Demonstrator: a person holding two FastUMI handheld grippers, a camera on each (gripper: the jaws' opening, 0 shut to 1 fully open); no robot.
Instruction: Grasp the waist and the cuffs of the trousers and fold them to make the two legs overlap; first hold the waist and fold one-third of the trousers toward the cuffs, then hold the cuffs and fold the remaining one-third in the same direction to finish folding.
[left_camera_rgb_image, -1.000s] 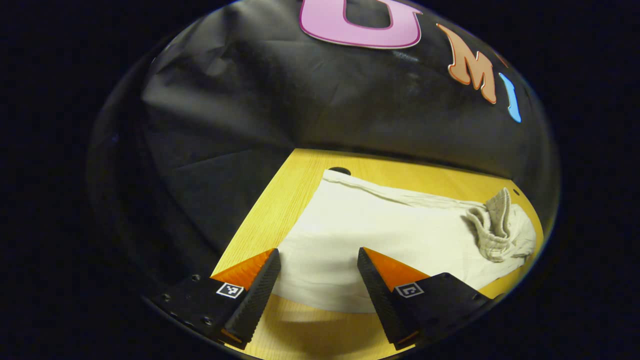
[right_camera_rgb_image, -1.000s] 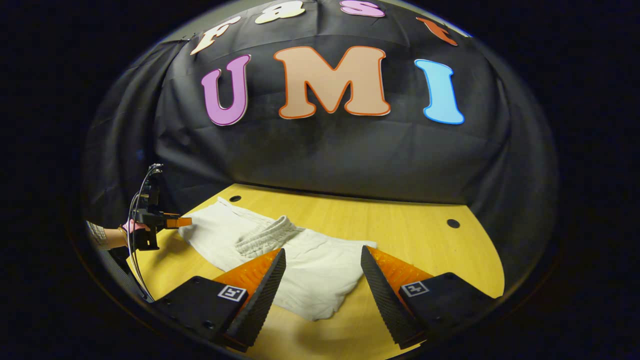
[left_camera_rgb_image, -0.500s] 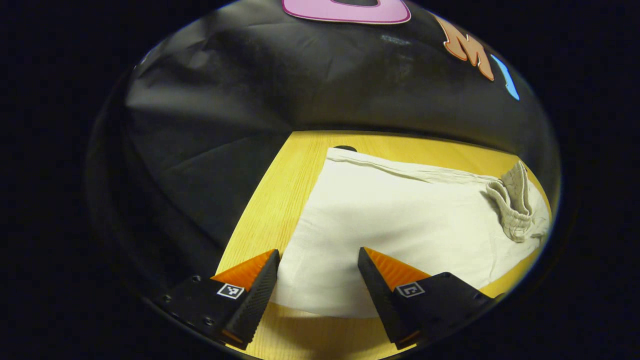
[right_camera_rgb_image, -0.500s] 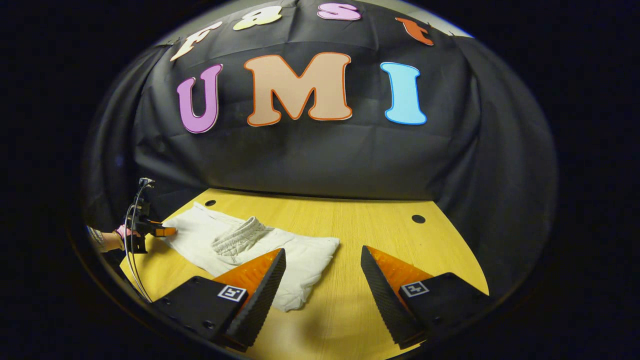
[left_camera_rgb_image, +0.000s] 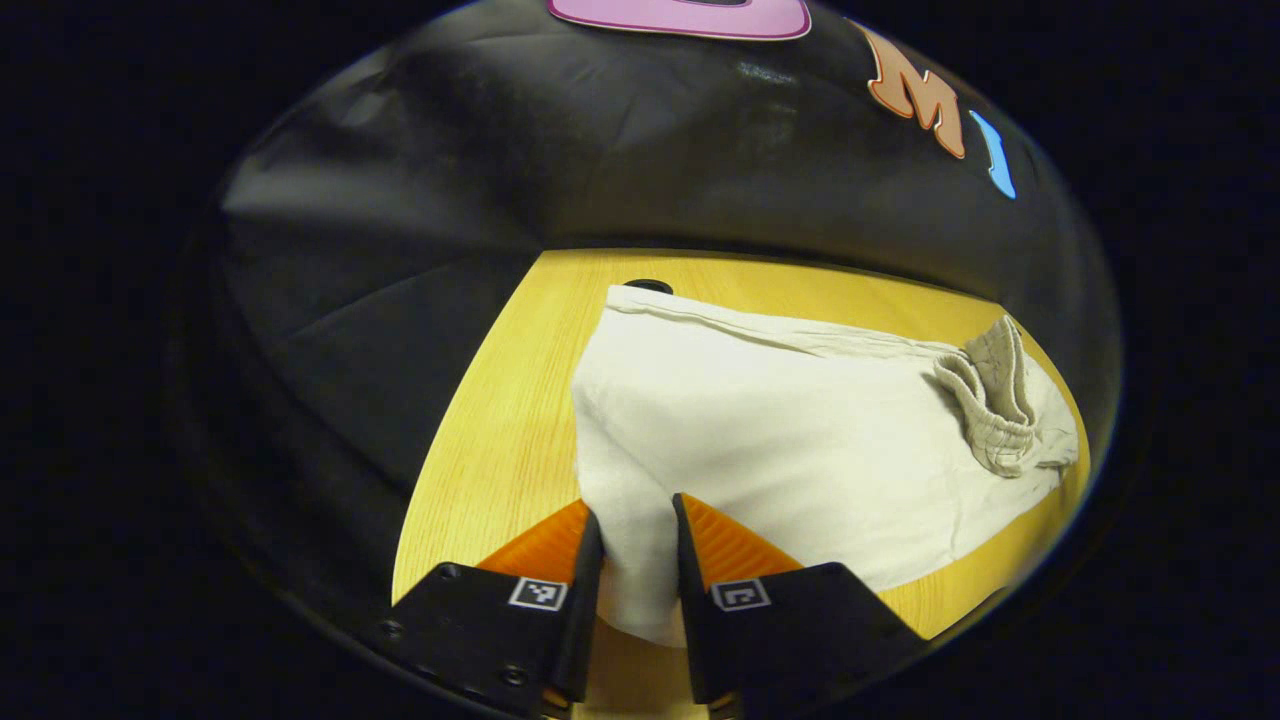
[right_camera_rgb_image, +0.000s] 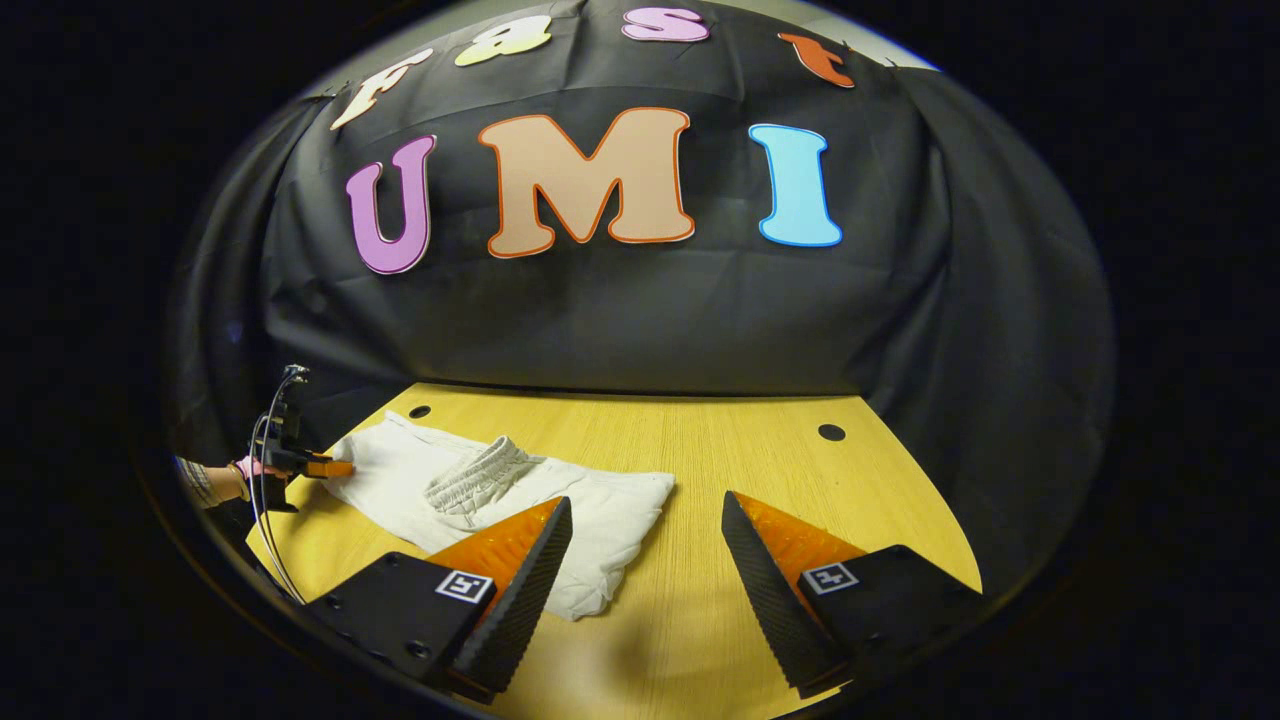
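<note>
Cream trousers (left_camera_rgb_image: 800, 440) lie folded on the yellow wooden table (left_camera_rgb_image: 490, 430), the ribbed waistband (left_camera_rgb_image: 990, 400) turned back on top at the right. My left gripper (left_camera_rgb_image: 637, 535) is shut on the near cuff end of the cloth, which bunches up between the fingers. In the right gripper view the trousers (right_camera_rgb_image: 600, 510) lie left of centre, with the waistband (right_camera_rgb_image: 480, 480) on top. My right gripper (right_camera_rgb_image: 645, 530) hovers open above the table, beside the trousers' folded right end, holding nothing. The left gripper (right_camera_rgb_image: 325, 466) shows far left at the cuff edge, held by a hand (right_camera_rgb_image: 245, 470).
The black cloth wall (right_camera_rgb_image: 640, 310) closes off the back and sides of the table. Round holes (right_camera_rgb_image: 831, 432) sit in the tabletop near the back, one (left_camera_rgb_image: 648, 286) just behind the trousers. Bare wood (right_camera_rgb_image: 800, 470) lies to the right of the trousers.
My left gripper has closed from open onto the cuff end of the trousers, pinching the cloth up. My right gripper has drawn back to the right, off the trousers' folded end, still open.
</note>
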